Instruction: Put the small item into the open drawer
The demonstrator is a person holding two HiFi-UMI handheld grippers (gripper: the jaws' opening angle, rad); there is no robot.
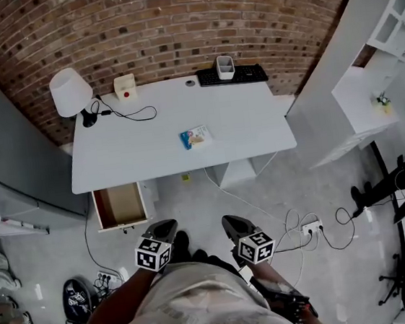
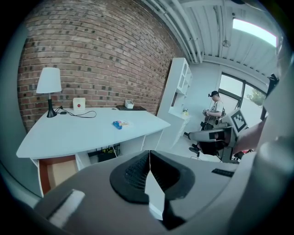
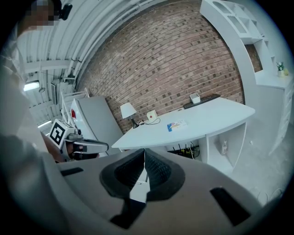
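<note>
A small blue and white packet [image 1: 195, 137] lies near the middle of the white desk [image 1: 143, 150]; it also shows as the packet [image 2: 120, 124] and the packet [image 3: 176, 125] in the gripper views. The open drawer [image 1: 119, 205] juts out under the desk's left end, wooden inside and empty, also seen as the drawer [image 2: 55, 170]. My left gripper [image 1: 164, 231] and right gripper [image 1: 235, 226] hang side by side over the floor, well short of the desk. Both are shut with nothing between the jaws, the left gripper [image 2: 149, 156] and right gripper [image 3: 144, 160] tips touching.
On the desk stand a white lamp [image 1: 71, 93], a small white box [image 1: 125, 86], a keyboard [image 1: 233, 76] with a cup [image 1: 225, 66], and a black cable [image 1: 128, 115]. White shelving [image 1: 379, 50] stands right. Cables and a power strip [image 1: 311, 226] lie on the floor.
</note>
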